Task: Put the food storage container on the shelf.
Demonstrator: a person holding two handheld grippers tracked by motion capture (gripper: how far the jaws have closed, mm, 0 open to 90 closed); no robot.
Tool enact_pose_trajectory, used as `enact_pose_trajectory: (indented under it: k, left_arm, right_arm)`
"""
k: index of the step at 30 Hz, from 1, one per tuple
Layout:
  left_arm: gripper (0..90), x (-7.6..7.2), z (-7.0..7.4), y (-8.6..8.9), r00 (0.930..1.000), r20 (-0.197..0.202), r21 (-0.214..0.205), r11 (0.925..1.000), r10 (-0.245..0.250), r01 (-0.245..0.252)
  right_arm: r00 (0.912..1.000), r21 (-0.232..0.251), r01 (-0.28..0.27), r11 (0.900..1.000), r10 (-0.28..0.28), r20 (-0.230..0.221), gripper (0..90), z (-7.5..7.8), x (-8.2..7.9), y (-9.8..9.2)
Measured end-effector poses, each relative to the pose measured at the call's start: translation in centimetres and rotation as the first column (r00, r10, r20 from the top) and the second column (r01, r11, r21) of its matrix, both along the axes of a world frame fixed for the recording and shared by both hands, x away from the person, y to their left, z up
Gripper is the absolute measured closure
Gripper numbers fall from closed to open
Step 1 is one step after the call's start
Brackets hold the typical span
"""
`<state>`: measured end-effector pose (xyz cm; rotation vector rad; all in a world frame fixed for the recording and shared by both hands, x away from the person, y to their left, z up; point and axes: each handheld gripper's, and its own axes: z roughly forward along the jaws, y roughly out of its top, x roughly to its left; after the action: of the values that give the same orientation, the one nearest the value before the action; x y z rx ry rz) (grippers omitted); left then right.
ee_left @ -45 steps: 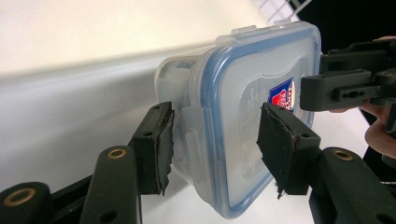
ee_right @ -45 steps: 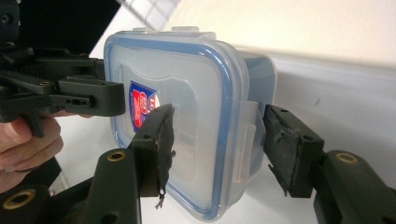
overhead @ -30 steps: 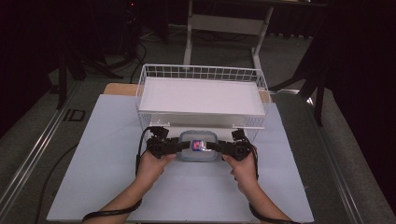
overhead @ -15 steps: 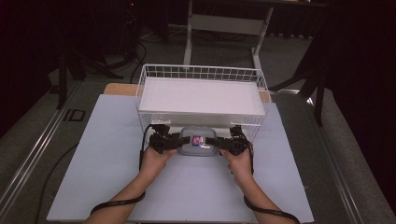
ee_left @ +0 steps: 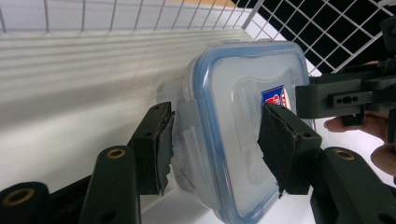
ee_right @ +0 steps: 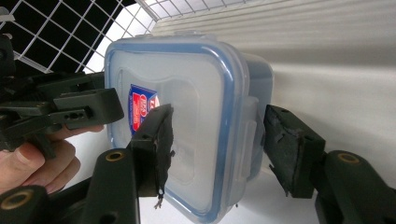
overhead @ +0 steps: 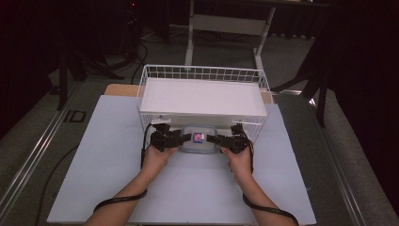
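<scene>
I have lowered the container point(overhead: 199, 139) to the worktop point(overhead: 108, 160), just before the wire basket point(overhead: 157, 75). Left gripper point(overhead: 184, 138) and right gripper point(overhead: 212, 139) jaws clamp its opposite ends; release is next.

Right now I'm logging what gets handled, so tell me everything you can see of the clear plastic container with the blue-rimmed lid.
The clear plastic container with the blue-rimmed lid is squarish with rounded corners, translucent, its lid closed with side latch flaps and bearing a red-and-blue sticker. It sits just in front of the white wire basket, over the white table sheet. The left hand-held gripper clamps one edge, the right hand-held gripper straddles the opposite edge. Its contents cannot be made out.
</scene>
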<state>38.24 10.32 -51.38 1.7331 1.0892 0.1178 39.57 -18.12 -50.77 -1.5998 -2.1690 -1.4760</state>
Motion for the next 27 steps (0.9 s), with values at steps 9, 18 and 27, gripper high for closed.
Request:
enact_pose_trajectory:
  k: [9, 18, 27]
  left_arm:
    - [44.6, 0.9, -0.8, 0.1, 0.9999, 0.010, -0.047, 0.9989, 0.001, -0.001]
    - [36.7, 1.4, -1.6, -0.1, 0.9992, -0.019, -0.086, 0.9956, 0.034, -0.036]
    - [35.0, 1.1, -1.0, -0.3, 0.9981, 0.035, -0.009, 0.9987, 0.051, -0.050]
  right_arm:
    - [0.9991, 0.004, 0.032, 0.9995, -0.032, 0.029, 41.8, -0.2, 0.3, 0.1]
    - [0.9939, -0.067, 0.054, 0.9963, -0.047, 0.100, 41.7, 0.1, 0.3, 0.7]
    - [0.9882, -0.067, 0.085, 0.9942, -0.075, 0.133, 40.6, -0.2, 0.2, 0.9]
